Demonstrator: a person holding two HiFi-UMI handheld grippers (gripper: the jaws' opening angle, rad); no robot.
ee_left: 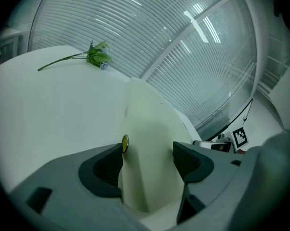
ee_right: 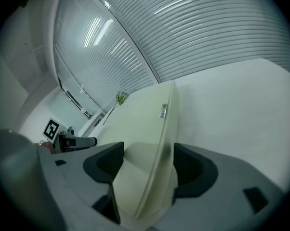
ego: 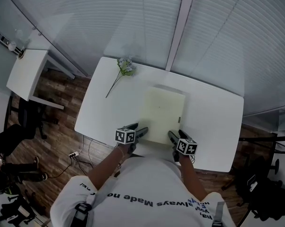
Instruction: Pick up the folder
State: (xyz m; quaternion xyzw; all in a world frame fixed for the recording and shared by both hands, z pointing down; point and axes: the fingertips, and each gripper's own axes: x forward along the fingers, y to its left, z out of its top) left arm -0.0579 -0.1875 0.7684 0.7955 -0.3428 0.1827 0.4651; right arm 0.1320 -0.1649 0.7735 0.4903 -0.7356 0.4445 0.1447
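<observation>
A pale yellow-green folder [ego: 161, 112] lies flat in the middle of the white worktop [ego: 213, 126], its long sides running away from the person. The left gripper [ego: 141, 131] sits at the folder's near left corner and the right gripper [ego: 172, 136] at its near right corner, both angled downward toward it, with their marker cubes just nearer the person than the folder's near edge. In the left gripper view the folder [ee_left: 145, 129] reaches in between the jaws of the left gripper [ee_left: 149, 150]. The jaws stand wide and released, with the folder's edge close by one pad and a clear gap to the other. In the right gripper view the folder [ee_right: 145, 124] likewise passes edge-on between the jaws of the right gripper [ee_right: 149, 150], which are spread and not clamped on it. A flower sprig [ego: 126, 67] lies beyond the folder's far left corner, well apart from it, and also shows in the left gripper view [ee_left: 98, 57]. A small white side table [ego: 26, 72] stands off to the folder's left, on the wooden floor [ego: 62, 108].
</observation>
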